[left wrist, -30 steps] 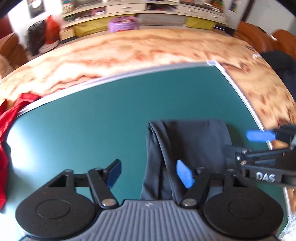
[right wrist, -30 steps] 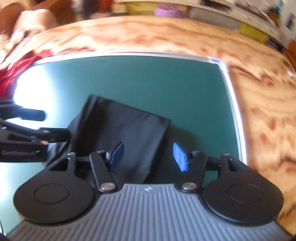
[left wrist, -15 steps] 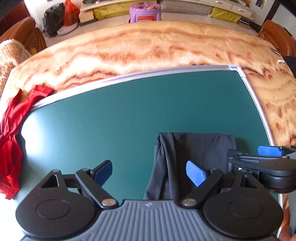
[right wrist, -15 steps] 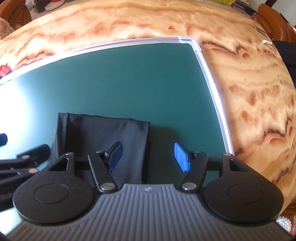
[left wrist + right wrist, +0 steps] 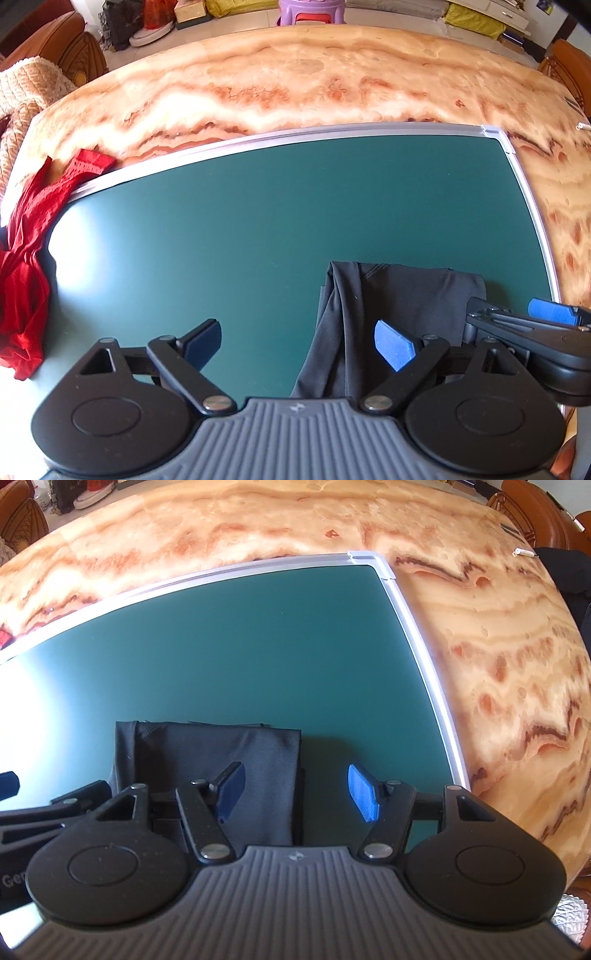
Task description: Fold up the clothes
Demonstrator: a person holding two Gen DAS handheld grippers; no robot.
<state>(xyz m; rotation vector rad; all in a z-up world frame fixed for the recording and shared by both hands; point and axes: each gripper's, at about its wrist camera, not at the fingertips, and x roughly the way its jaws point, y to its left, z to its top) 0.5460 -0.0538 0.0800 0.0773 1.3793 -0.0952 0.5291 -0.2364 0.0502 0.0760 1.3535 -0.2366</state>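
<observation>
Dark garment (image 5: 399, 295) folded on desk (image 5: 295, 85), left claw (image 5: 299, 341) and right claw (image 5: 295, 788) apart, empty; next, probably fetching red garment (image 5: 26, 266).

Green mat (image 5: 295, 221) mostly free; red garment (image 5: 26, 258) blocks left edge, black garment (image 5: 399, 306) near-right.

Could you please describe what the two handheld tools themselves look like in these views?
Both match. The left tool and the right tool each have a ribbed grey body, two round black discs, black linkage arms with silver rivets, and blue fingertips. A small emblem marks each grey body. White lettering, cut off by the frame edge, shows on the left tool's side in the right wrist view.
</observation>
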